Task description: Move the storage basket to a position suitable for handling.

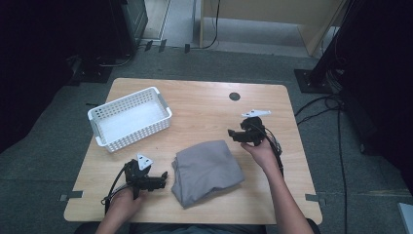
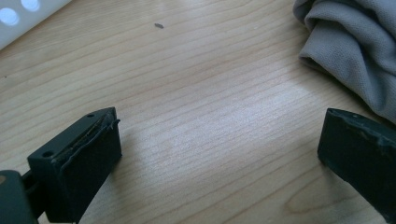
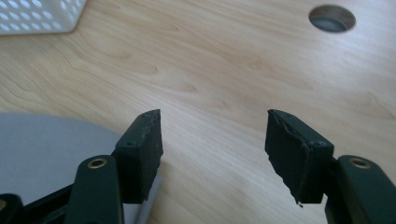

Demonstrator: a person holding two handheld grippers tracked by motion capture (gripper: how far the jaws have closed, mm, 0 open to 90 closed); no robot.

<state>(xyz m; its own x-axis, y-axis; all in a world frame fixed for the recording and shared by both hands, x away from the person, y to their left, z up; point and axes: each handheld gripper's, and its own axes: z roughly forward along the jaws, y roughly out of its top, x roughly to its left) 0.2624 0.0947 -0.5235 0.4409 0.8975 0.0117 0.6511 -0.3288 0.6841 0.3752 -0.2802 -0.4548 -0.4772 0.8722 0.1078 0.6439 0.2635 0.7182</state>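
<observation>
While both grippers, left [image 1: 163,176] and right [image 1: 231,133], flank the cloth [image 1: 207,170] with jaws apart, gripping it likely comes next.

Overhead light is falling evenly on the desk [image 1: 204,105] in the high view, while the surroundings are sinking into deep darkness. That view is looking soft and low in detail. In the left gripper view, a pale sheen is showing on the wood, and the basket [image 2: 21,14] corner is blurring, overexposed.

White basket [image 1: 129,118], grey cloth [image 1: 207,170], wooden table [image 1: 204,105]
</observation>
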